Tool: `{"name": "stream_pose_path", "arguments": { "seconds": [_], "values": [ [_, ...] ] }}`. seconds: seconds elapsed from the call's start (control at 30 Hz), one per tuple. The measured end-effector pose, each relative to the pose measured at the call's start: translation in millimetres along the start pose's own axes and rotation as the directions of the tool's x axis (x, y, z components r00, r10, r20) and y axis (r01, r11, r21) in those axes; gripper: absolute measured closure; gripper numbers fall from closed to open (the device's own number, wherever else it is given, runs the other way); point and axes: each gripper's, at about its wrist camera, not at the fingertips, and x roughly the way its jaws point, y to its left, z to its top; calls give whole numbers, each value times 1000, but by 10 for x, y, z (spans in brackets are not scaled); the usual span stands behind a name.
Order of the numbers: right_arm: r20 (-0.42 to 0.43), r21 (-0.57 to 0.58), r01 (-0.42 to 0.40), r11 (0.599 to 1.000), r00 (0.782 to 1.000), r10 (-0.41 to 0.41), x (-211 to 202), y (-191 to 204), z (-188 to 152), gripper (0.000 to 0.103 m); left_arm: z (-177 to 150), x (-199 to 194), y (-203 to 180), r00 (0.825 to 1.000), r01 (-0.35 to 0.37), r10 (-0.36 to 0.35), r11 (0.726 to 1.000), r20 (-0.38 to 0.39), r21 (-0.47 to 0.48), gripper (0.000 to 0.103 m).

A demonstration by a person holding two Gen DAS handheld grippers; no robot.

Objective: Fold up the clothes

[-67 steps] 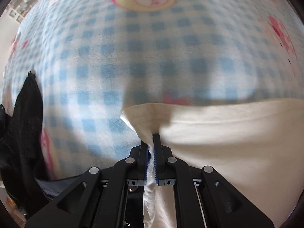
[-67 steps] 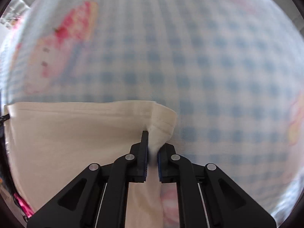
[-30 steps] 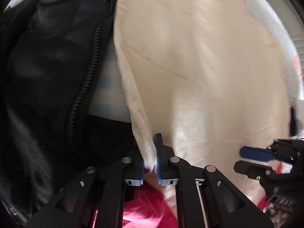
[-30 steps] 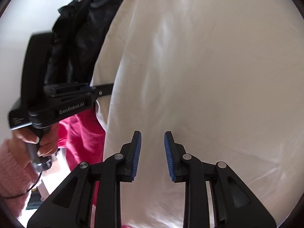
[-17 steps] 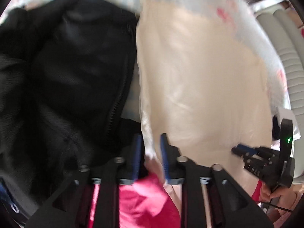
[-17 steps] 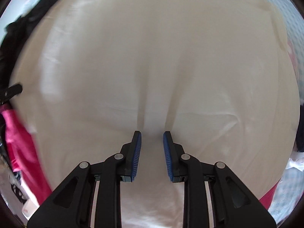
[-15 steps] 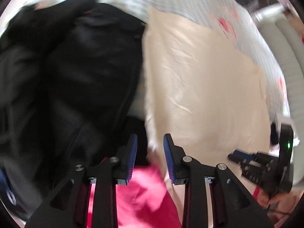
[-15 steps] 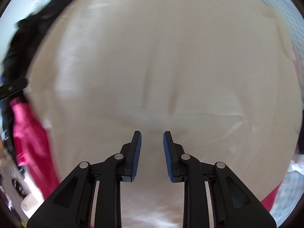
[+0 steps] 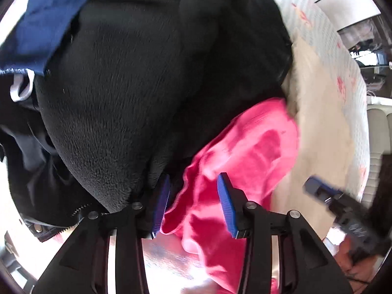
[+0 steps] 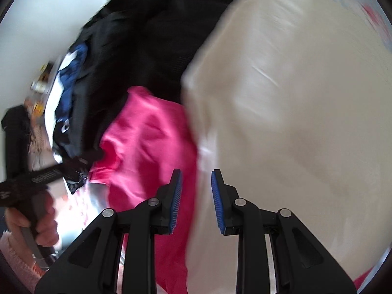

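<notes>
Between the parted blue pads of the left gripper [image 9: 193, 205] nothing is clamped; its jaws are spread wide, and a crumpled pink garment [image 9: 245, 161] is seen directly under and just beyond them. Against the left pad a black fleece garment [image 9: 137, 78] is pressed close, its bulk blocking nearly everything ahead and to the left. A zipper edge of a dark jacket [image 9: 31, 161] is tucked below the fleece, near the left finger. Farther to the upper left, a blue cloth [image 9: 41, 24] is laid over the fleece, cut off by the frame edge. To the right of the pink garment, a cream garment [image 9: 323, 132] is spread flat on a checked bed cover [image 9: 343, 56].

The right gripper [image 10: 196, 201] is likewise held open and empty, its pads set over the border where the pink garment [image 10: 147, 142] meets the cream garment [image 10: 294, 112]. The cream cloth fills the whole area ahead and to the right, smooth and unobstructed. Ahead-left, the view is closed off by the black pile [image 10: 152, 44]. At the far left the other tool is seen gripped by a hand [image 10: 36, 225], and small objects behind it are too blurred to be identified, possibly bottles.
</notes>
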Motion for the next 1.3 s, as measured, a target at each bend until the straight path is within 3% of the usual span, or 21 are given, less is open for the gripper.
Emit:
{"name": "stream_pose_path", "arguments": {
  "seconds": [0.07, 0.17, 0.27, 0.33, 0.5, 0.73, 0.83, 0.93, 1.07, 1.1, 1.17, 1.2, 1.23, 1.3],
  "values": [
    [1, -74, 21, 997, 1000, -21, 51, 167, 121, 72, 0, 100, 16, 1000, -13, 13, 1000, 2, 16, 61],
    [-20, -87, 49, 995, 998, -51, 121, 250, 265, 72, 39, 222, 27, 1000, -11, 11, 1000, 10, 21, 59],
    [-44, -33, 41, 999, 998, -42, 272, 287, 288, 72, 108, 377, -19, 996, -82, 84, 995, -25, 65, 75],
    [-55, -9, 39, 999, 998, -39, 328, 308, 275, 71, 150, 408, -67, 993, -104, 109, 989, -45, 102, 76],
    [-91, 47, 76, 996, 993, -71, 373, 303, 189, 71, 216, 369, -131, 992, -110, 119, 982, -51, 154, 95],
    [-46, 110, 129, 986, 991, -124, 96, 262, 204, 71, 458, -150, 24, 996, -89, 88, 991, 14, 100, 97],
    [-22, 116, 147, 982, 989, -146, 30, 276, 232, 71, 557, -311, 174, 995, -98, 97, 988, 12, 117, 100],
    [-54, 129, 179, 975, 983, -173, 146, 246, 229, 71, 519, -210, 327, 992, -117, 122, 984, -32, 137, 100],
    [-76, 174, 176, 969, 983, -165, 230, 144, 179, 71, 529, -40, 515, 986, -133, 143, 985, -88, 111, 85],
    [-74, 179, 174, 968, 984, -163, 211, 120, 158, 71, 569, -99, 478, 989, -130, 137, 985, -51, 112, 78],
    [-70, 190, 169, 967, 985, -159, 172, 72, 116, 71, 632, -222, 372, 992, -123, 121, 984, 24, 132, 76],
    [-68, 196, 167, 966, 985, -157, 152, 48, 95, 71, 671, -262, 262, 993, -115, 107, 979, 58, 169, 65],
    [-66, 201, 165, 966, 986, -155, 132, 24, 74, 71, 711, -300, 149, 992, -108, 91, 972, 91, 208, 46],
    [-61, 212, 160, 964, 987, -150, 93, -24, 32, 71, 787, -131, -5, 992, -120, 105, 961, 75, 247, 42]
  ]
}}
